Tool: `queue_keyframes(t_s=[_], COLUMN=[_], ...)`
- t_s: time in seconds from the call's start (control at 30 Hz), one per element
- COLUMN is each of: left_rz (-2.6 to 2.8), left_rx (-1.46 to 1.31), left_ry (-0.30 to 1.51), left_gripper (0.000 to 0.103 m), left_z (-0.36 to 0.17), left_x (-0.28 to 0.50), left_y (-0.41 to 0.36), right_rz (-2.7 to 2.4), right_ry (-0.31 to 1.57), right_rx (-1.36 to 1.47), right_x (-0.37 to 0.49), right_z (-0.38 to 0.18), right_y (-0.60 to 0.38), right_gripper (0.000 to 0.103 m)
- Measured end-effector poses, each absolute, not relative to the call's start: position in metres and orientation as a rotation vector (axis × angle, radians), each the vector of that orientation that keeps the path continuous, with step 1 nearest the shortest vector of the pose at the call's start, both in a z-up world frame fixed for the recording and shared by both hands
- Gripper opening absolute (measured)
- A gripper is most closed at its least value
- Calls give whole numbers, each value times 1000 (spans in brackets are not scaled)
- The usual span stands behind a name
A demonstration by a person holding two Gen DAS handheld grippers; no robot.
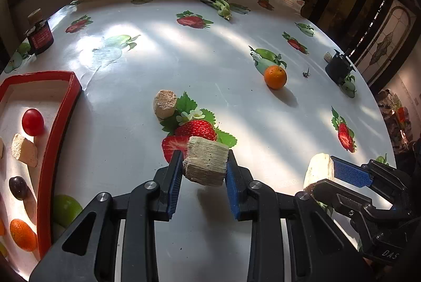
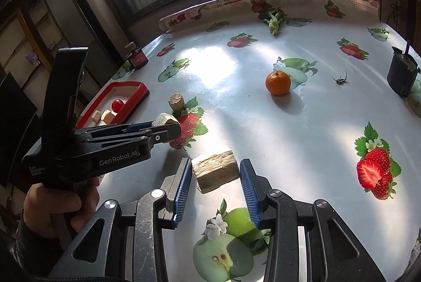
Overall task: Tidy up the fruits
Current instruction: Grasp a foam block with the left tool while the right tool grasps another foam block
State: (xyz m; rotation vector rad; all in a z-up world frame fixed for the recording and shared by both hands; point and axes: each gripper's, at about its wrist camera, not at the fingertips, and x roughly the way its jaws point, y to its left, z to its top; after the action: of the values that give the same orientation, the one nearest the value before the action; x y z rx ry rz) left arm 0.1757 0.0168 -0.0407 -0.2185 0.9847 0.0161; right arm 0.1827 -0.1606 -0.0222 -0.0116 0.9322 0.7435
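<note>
My left gripper (image 1: 204, 167) is shut on a pale cut chunk (image 1: 206, 162) and holds it just above the table; it also shows from the side in the right wrist view (image 2: 165, 124). My right gripper (image 2: 214, 174) is open around a second pale chunk (image 2: 215, 171) that lies on the table, with small gaps to both pads. This chunk shows in the left wrist view (image 1: 317, 171) too. An orange (image 1: 275, 76) (image 2: 278, 83) sits alone further back. A red tray (image 1: 60, 129) (image 2: 136, 89) at the left holds a cherry tomato (image 1: 32, 122), a dark grape (image 1: 18, 187), a small orange (image 1: 23, 234) and a pale chunk (image 1: 25, 150).
A cork-like round piece (image 1: 165, 103) (image 2: 176, 100) stands mid-table. A dark jar (image 1: 39, 34) stands at the far left, a black cup (image 2: 402, 75) at the right, a leafy vegetable (image 1: 218, 4) at the back, an insect (image 2: 340, 80) near the orange. The tablecloth has printed fruit.
</note>
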Motion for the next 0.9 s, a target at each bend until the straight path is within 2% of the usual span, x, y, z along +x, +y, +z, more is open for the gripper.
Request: queue_keyframes(t_s=[0.9], left_rz=[169], left_rx=[-294], left_ry=[925], left_gripper=[28], left_z=[-26], left_x=[92], left_y=[81], right_rz=[836], right_ry=[927], right_rx=[-104], right_x=[145], right_z=[-15], right_y=[-105], right_gripper=[39])
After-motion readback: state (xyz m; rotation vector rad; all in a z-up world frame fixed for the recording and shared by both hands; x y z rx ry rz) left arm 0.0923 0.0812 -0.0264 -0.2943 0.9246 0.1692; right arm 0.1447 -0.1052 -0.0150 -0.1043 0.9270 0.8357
